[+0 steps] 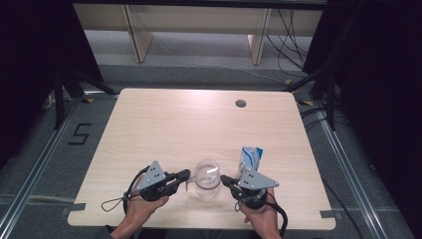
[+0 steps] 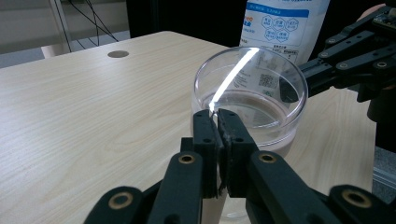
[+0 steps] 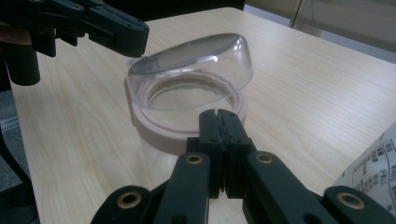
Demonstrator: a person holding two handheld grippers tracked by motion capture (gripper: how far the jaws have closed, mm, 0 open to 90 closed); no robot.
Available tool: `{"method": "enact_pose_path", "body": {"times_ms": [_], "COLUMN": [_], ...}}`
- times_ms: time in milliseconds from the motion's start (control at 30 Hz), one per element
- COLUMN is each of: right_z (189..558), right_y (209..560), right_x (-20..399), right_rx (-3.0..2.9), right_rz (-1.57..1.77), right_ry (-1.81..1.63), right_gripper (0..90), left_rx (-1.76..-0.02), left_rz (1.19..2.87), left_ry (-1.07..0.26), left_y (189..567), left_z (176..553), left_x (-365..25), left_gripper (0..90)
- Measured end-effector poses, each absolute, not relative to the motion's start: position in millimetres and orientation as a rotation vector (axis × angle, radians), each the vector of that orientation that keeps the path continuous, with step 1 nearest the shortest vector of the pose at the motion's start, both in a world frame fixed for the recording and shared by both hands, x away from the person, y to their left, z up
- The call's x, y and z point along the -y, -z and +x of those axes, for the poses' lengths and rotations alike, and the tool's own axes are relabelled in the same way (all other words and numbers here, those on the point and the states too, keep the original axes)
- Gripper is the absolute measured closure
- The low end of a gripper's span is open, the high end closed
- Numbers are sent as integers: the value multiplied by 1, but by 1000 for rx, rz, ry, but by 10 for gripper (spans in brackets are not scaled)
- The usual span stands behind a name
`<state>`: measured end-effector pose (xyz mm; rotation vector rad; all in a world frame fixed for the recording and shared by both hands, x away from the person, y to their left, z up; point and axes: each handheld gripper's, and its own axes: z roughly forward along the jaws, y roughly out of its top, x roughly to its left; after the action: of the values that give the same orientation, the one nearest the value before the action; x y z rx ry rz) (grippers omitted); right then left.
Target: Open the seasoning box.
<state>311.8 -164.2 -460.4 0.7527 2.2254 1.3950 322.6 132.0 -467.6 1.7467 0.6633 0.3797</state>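
A clear domed lid (image 1: pixel 207 173) (image 3: pixel 191 70) sits tilted on a pale pink ring base (image 3: pixel 154 133) near the table's front edge. Its side towards my left gripper is raised. My left gripper (image 1: pixel 188 174) (image 2: pixel 216 114) comes in from the left, shut on the lid's thin rim (image 2: pixel 219 93). My right gripper (image 1: pixel 222 178) (image 3: pixel 218 114) points at it from the right with its jaws shut together. Its tips are level with the base's near rim, just under the lid's edge. Whether they pinch anything is hidden.
A white and blue pouch (image 1: pixel 250 158) (image 2: pixel 280 23) stands upright just behind my right gripper. The wooden table (image 1: pixel 164 124) has a round cable hole (image 1: pixel 241 103) at the back right. Dark frames and cables surround the table.
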Motion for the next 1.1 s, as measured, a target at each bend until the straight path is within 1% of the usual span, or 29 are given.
{"method": "enact_pose_path", "body": {"times_ms": [67,133,267,367,433,533,700,833,1100], "right_z": [312,312,314,312,314,313,312,311,310], "right_y": [459,457,454,450,448,445,441,437,430], "right_x": [163,163,162,160,158,156,151,146,138], "right_rx": [-2253,-2227,-2215,-2231,-2203,-2194,-2191,-2191,-2180], "right_rz": [763,746,724,748,708,700,669,658,621], "right_ry": [-1405,-1403,-1407,-1417,-1426,-1430,-1443,-1461,-1472], "right_gripper": [895,895,895,895,896,895,895,893,893], "left_rx": [-668,-672,-695,-707,-711,-734,-746,-763,-796], "left_rz": [1752,1744,1715,1740,1772,1802,1854,1875,1880], "left_ry": [-370,-354,-339,-306,-301,-304,-311,-315,-329], "left_y": [467,466,464,465,467,470,475,480,488], "left_z": [323,324,323,321,318,314,308,305,306], "left_x": [-133,-135,-140,-143,-144,-144,-147,-152,-164], "left_gripper": [851,807,653,526,441,355,294,266,251]}}
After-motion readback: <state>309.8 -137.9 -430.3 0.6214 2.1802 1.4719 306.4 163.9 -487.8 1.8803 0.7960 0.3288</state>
